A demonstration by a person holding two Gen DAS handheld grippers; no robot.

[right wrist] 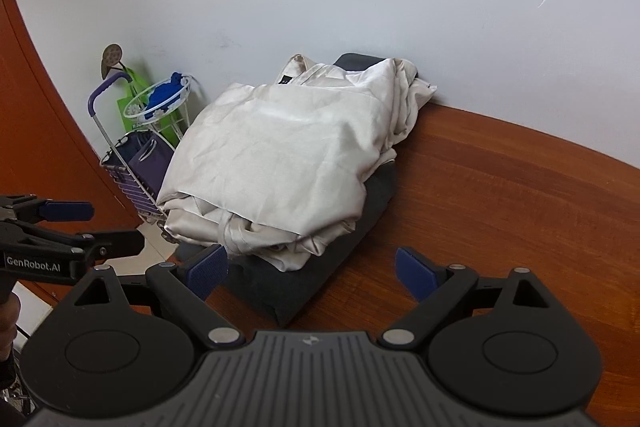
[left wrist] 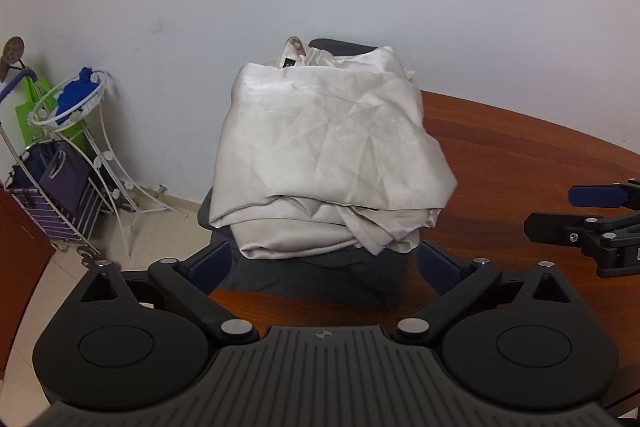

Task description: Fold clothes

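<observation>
Shopping trolley [right wrist: 132, 171] beside table [right wrist: 500, 195], folded cream garment [right wrist: 280, 163] on dark cloth [right wrist: 288, 287], both grippers' fingers wide, empty.

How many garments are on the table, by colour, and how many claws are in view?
Cream garment: 1, folded, on top
Dark grey garment: 1, underneath
Claws: 2, left claw and right claw, both open and holding nothing
Total: 4
</observation>
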